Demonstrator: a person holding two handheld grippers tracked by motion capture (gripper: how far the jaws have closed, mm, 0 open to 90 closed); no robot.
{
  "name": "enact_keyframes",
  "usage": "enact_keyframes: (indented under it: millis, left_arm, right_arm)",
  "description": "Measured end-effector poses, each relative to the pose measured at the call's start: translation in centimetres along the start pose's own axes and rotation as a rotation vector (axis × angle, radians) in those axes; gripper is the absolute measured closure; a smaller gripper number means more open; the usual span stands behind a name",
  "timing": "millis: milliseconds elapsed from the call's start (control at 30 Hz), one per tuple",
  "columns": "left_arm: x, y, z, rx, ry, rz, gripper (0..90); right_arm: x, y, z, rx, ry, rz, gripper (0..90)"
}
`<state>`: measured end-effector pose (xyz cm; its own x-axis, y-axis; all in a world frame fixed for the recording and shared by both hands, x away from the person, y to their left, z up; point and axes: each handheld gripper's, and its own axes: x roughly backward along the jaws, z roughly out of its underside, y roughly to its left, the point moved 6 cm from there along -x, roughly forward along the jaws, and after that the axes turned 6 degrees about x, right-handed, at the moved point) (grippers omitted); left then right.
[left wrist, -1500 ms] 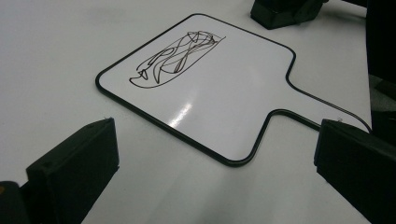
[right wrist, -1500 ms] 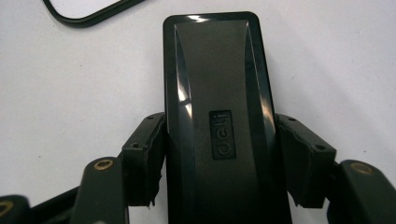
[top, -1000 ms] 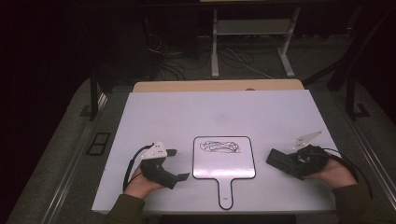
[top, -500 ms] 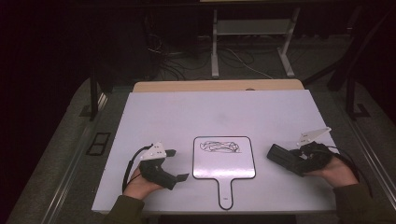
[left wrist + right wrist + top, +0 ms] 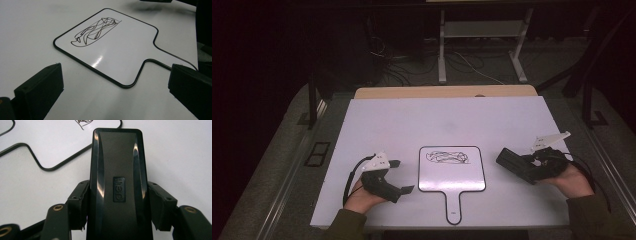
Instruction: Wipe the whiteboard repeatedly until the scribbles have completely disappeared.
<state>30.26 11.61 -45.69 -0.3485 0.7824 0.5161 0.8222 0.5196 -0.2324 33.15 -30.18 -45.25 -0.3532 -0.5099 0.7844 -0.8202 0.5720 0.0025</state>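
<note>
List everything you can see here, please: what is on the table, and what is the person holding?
White paddle-shaped whiteboard with black rim: one, white, mid-table near the front edge, black scribble on its upper part.
Black plastic block eraser: one, black, clamped in the right gripper, right of the whiteboard.
White table top: one, white, a tan board at its far edge.
Grey metal stand: one, on the floor behind the table.
Left gripper: one, black, fingers open, left of the whiteboard.
Right gripper: one, black, shut on the eraser.
Hands: two, at the front edge.
</note>
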Motion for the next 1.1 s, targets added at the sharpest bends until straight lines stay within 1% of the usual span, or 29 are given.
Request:
enact_keyframes:
  millis: [200, 233, 267, 367, 467, 500, 600, 800, 900, 933, 967, 1100]
  left_arm:
    - [-0.1, 0.0, 0.0, -0.003, 0.003, -0.007, 0.0]
    - [0.0, -0.1, 0.0, -0.004, 0.006, -0.007, 0.0]
    - [0.0, -0.1, 0.0, -0.007, 0.005, -0.007, 0.0]
    - [-0.1, -0.2, -0.1, -0.005, 0.002, -0.004, 0.0]
    - [-0.1, -0.3, -0.1, -0.005, 0.000, 0.000, 0.0]
    - [-0.1, -0.3, -0.1, -0.005, 0.000, 0.000, 0.0]
    - [-0.2, -0.3, -0.2, -0.005, -0.003, 0.000, 0.0]
    - [-0.3, -0.4, -0.2, -0.008, -0.001, 0.003, 0.0]
    - [-0.3, -0.4, -0.2, -0.009, 0.001, 0.005, 0.0]
    - [-0.3, -0.4, -0.2, -0.009, 0.002, 0.005, 0.0]
    - [-0.3, -0.4, -0.2, -0.009, 0.002, 0.005, 0.0]
    - [-0.3, -0.4, -0.1, -0.009, 0.001, 0.008, 0.0]
  right_arm:
    - [-0.1, 0.5, -0.9, -0.008, -0.002, 0.008, 38.8]
    - [-0.1, 0.5, -1.4, -0.006, -0.014, 0.019, 38.8]
    - [-0.1, 0.5, -1.4, -0.006, -0.014, 0.019, 38.8]
    - [-0.1, 0.4, -2.3, -0.015, -0.030, 0.028, 38.8]
    - [-0.2, 0.3, -3.1, -0.004, -0.033, 0.045, 38.7]
    - [-0.2, 0.3, -3.1, -0.004, -0.033, 0.045, 38.7]
    - [-0.7, 0.4, -4.1, -0.004, -0.031, 0.040, 38.8]
    - [-2.1, 0.6, -6.1, 0.011, -0.033, 0.032, 38.8]
    - [-3.0, 0.7, -7.1, 0.013, -0.034, 0.018, 38.8]
    - [-3.0, 0.7, -7.1, 0.013, -0.034, 0.018, 38.8]
    - [-3.7, 0.9, -7.7, 0.022, -0.027, 0.010, 38.8]
    - [-5.2, 1.2, -9.0, 0.038, -0.019, 0.000, 38.8]
